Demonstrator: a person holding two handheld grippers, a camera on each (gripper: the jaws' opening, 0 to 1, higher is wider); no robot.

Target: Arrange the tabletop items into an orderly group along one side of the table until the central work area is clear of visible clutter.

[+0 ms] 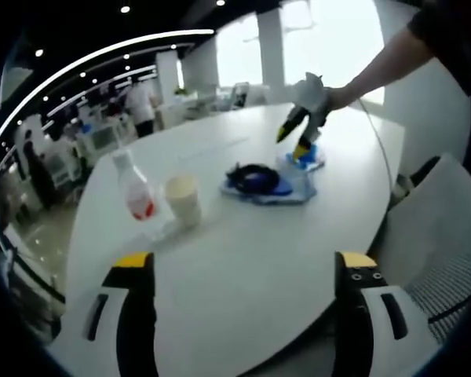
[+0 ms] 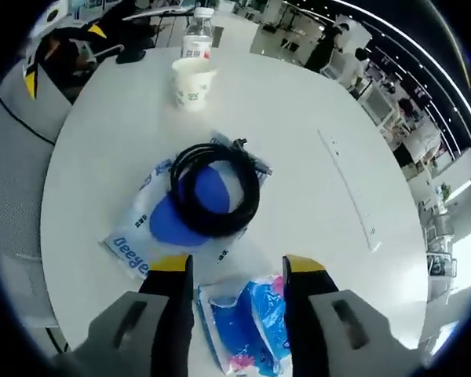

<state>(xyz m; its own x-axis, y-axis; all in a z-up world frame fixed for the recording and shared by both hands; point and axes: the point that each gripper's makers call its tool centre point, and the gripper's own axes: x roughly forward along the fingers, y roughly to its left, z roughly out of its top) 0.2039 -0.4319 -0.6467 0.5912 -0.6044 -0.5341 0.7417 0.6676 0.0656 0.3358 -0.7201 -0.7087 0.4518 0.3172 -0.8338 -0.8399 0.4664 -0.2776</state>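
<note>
1. Right gripper (image 2: 237, 271) hangs over a blue-and-white plastic packet (image 2: 247, 318); its yellow-tipped jaws stand apart on either side of the packet, and whether they press it I cannot tell.
2. Seen from the left gripper view, the same right gripper (image 1: 293, 140) points down at that packet (image 1: 308, 159), held by a person's hand (image 1: 336, 97).
3. Left gripper (image 1: 247, 263) has its jaws wide apart with bare white table (image 1: 251, 259) between them, gripping nothing.
4. Just beyond the packet lies a flat printed bag (image 2: 145, 228) with a coiled black cable (image 2: 216, 188) resting on it, near the table's middle.
5. Farther off stand a paper cup (image 2: 192, 82) and a clear water bottle (image 2: 198, 35), close together and near the far rounded edge.
6. Open tabletop spreads to the right of the cable, broken by a long flush strip (image 2: 349, 188).
7. A white mesh chair (image 1: 443, 236) sits just off the table's edge.
8. The packet's print is blurred and its near end is cut off by the jaws; the bag's lettering is partly covered.
</note>
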